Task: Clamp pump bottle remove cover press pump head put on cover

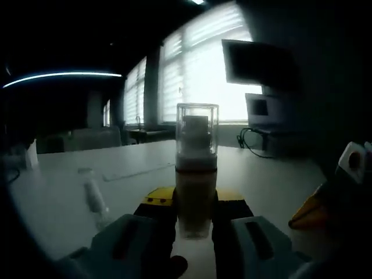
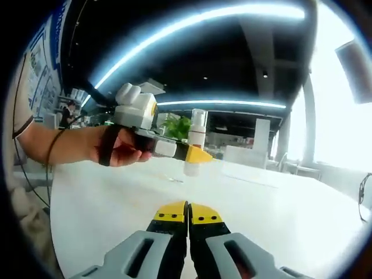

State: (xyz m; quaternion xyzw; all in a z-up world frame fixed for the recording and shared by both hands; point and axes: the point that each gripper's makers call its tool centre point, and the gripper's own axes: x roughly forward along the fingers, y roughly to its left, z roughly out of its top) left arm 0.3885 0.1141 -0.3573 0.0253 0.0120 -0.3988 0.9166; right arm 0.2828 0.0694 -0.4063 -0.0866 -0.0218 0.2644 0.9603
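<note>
A pump bottle (image 1: 196, 192) with a pale body stands upright between the jaws of my left gripper (image 1: 195, 204), which is shut on its lower half. A clear cover (image 1: 197, 125) sits over the pump head. At the right edge of the left gripper view, my right gripper (image 1: 317, 209) shows its yellow tip, apart from the bottle. In the right gripper view, my right gripper (image 2: 188, 213) is shut with nothing in it, low over the table. Ahead of it a person's hand (image 2: 119, 148) holds the left gripper (image 2: 187, 153) with the bottle (image 2: 196, 139) in it.
Everything is over a white table (image 1: 279, 180). A small clear object (image 1: 93, 195) and a flat pale slab (image 1: 136, 170) lie on its left part. A monitor (image 1: 256, 61) and a cable (image 1: 250, 142) stand at the far right by bright windows.
</note>
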